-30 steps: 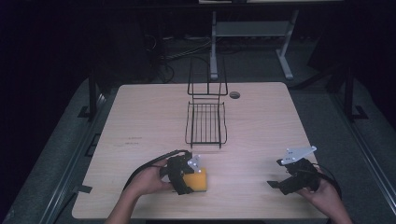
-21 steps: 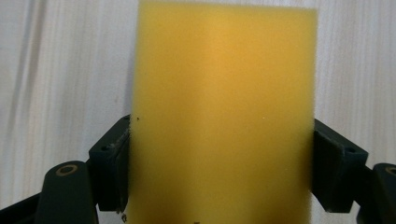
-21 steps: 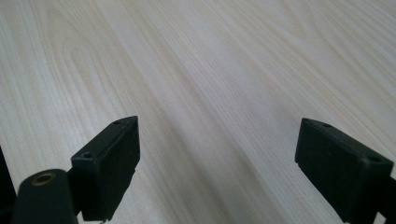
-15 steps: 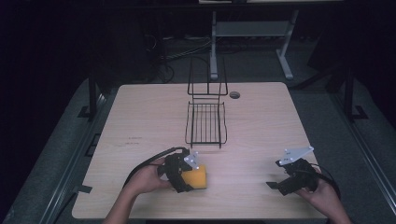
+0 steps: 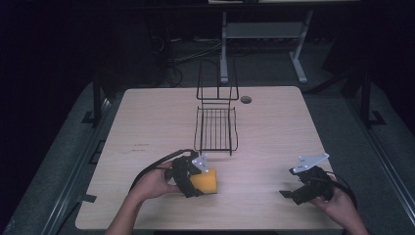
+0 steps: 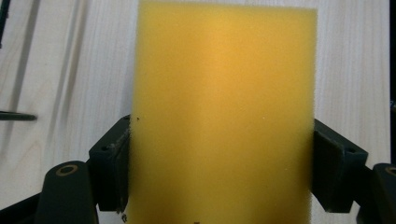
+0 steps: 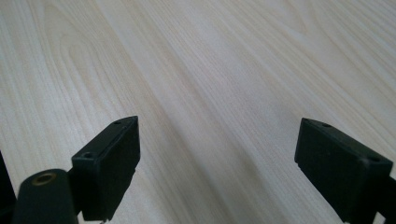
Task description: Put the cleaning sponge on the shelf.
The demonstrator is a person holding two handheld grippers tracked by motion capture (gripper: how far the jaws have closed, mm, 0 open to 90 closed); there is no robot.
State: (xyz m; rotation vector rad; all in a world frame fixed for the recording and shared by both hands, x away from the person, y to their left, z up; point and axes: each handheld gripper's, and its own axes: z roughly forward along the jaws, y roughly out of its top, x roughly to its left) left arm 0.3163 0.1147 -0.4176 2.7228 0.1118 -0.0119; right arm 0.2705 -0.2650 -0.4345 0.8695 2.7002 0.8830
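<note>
Near table edge: left gripper (image 5: 198,180) clamps yellow rectangular foam sponge (image 6: 222,112);
Right gripper (image 7: 217,163): jaws wide, over pale wooden table (image 5: 274,127)

left tool (image 5: 195,176): black, grey plate, black cable | right tool (image 5: 306,186): black, grey plate, blocky jaws

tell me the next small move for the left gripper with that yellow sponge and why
Probably lift the sponge and carry it forward toward the wire rack. The left gripper has its fingers pressed against both sides of the sponge, so the grasp looks secure, and the rack stands just ahead on the table. The right gripper is open, off to the side.
</note>
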